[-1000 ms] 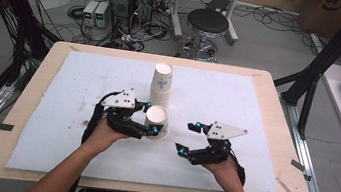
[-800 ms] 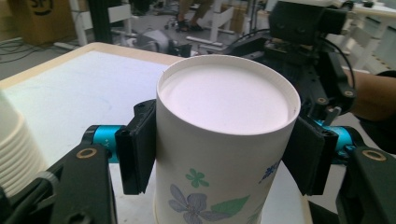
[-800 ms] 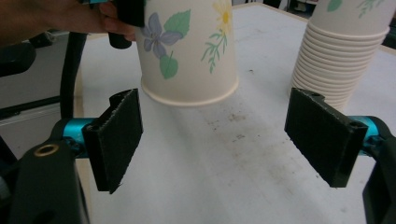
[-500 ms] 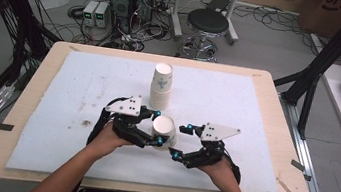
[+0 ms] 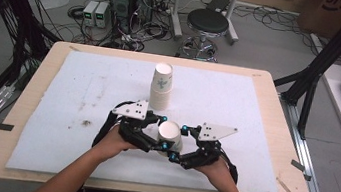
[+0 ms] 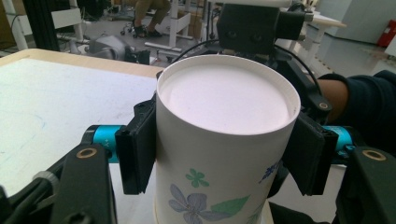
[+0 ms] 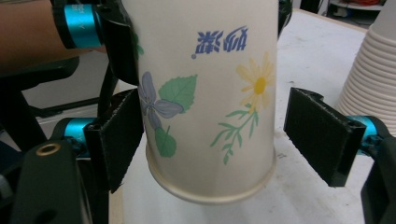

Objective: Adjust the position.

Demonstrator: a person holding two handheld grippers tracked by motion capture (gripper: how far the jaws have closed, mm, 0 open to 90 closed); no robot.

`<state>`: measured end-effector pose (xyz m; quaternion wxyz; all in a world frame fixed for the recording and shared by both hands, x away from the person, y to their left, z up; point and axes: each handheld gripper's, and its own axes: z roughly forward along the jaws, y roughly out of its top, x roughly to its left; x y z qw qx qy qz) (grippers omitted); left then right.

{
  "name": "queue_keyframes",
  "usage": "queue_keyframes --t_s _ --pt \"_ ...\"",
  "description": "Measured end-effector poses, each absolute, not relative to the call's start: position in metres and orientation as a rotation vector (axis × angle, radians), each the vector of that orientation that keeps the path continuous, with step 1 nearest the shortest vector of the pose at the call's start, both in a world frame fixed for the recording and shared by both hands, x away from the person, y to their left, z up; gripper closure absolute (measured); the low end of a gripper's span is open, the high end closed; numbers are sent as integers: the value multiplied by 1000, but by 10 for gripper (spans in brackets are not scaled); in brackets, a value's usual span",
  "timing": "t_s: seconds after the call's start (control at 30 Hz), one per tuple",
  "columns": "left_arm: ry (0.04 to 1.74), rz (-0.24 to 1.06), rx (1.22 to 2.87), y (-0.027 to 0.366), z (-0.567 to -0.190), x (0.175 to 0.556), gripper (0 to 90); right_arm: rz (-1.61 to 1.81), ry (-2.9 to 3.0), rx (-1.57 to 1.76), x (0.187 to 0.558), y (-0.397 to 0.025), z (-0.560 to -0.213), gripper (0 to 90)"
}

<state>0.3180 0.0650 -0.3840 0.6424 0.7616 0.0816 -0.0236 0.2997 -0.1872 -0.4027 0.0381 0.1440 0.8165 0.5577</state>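
While upside down, paper cup [image 5: 169, 132] clamped in left tool [image 5: 157, 135], right tool [image 5: 179, 145] straddling it

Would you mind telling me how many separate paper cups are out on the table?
1 single cup in the left hand-held gripper; the upside-down stack behind holds many nested cups, too close-packed to count.

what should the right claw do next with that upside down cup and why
Probably close the right claw on the cup. The left claw already grips the upturned cup off the table, and the right one straddles its rim end with jaws open, one pad touching and the other clear. Closing would let the hands pass it over.
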Motion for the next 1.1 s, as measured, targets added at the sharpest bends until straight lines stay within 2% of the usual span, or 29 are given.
queue_keyframes --t_s 0.2,0.5,0.7,1.1 --pt "177 -55 1726 63 -385 318 346 1736 2532 415 301 -187 -404 291" --pt "174 -26 1732 62 -384 316 352 1738 2538 410 301 -188 -404 360" --pt "219 33 1744 66 -380 316 199 1693 2575 405 301 -187 -404 382" --pt "215 19 1816 86 -366 316 186 1600 2636 382 302 -185 -401 390"
